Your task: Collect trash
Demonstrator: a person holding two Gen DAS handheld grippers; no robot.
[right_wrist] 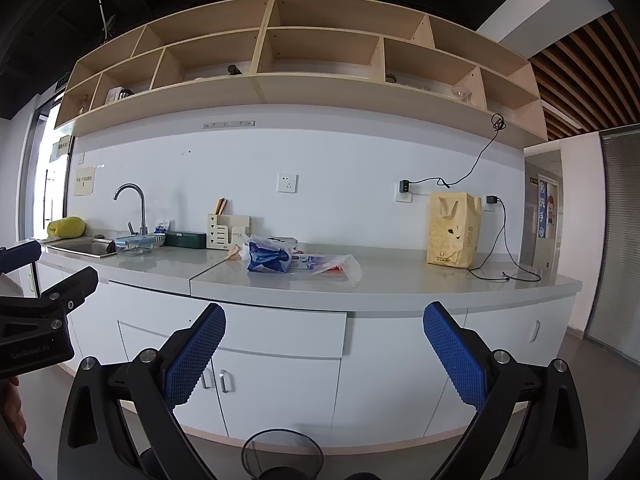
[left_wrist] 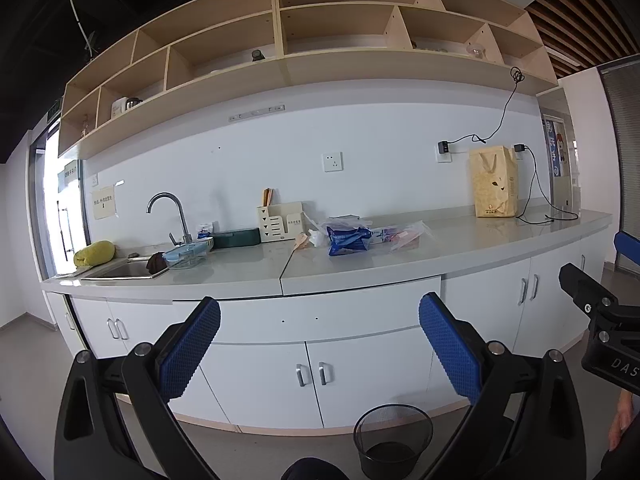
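Trash lies on the grey counter point(left_wrist: 460, 252): a blue plastic packet point(left_wrist: 348, 240), a clear plastic bag point(left_wrist: 404, 236) with red and white wrappers, and a crumpled tan paper point(left_wrist: 302, 241). They also show in the right wrist view: the blue packet point(right_wrist: 267, 258), the clear bag point(right_wrist: 334, 266), the tan paper point(right_wrist: 235, 253). A black mesh bin point(left_wrist: 393, 440) stands on the floor below the cabinets; its rim shows in the right wrist view point(right_wrist: 282, 450). My left gripper point(left_wrist: 320, 344) is open and empty, well short of the counter. My right gripper point(right_wrist: 324, 352) is open and empty too.
A sink point(left_wrist: 124, 270) with a tap point(left_wrist: 168, 212), a glass container point(left_wrist: 188, 256) and a yellow cloth point(left_wrist: 94, 252) are at the left. A yellow paper bag point(left_wrist: 494, 182) and a black cable point(left_wrist: 548, 216) are at the right. White cabinet doors point(left_wrist: 312, 380) face me.
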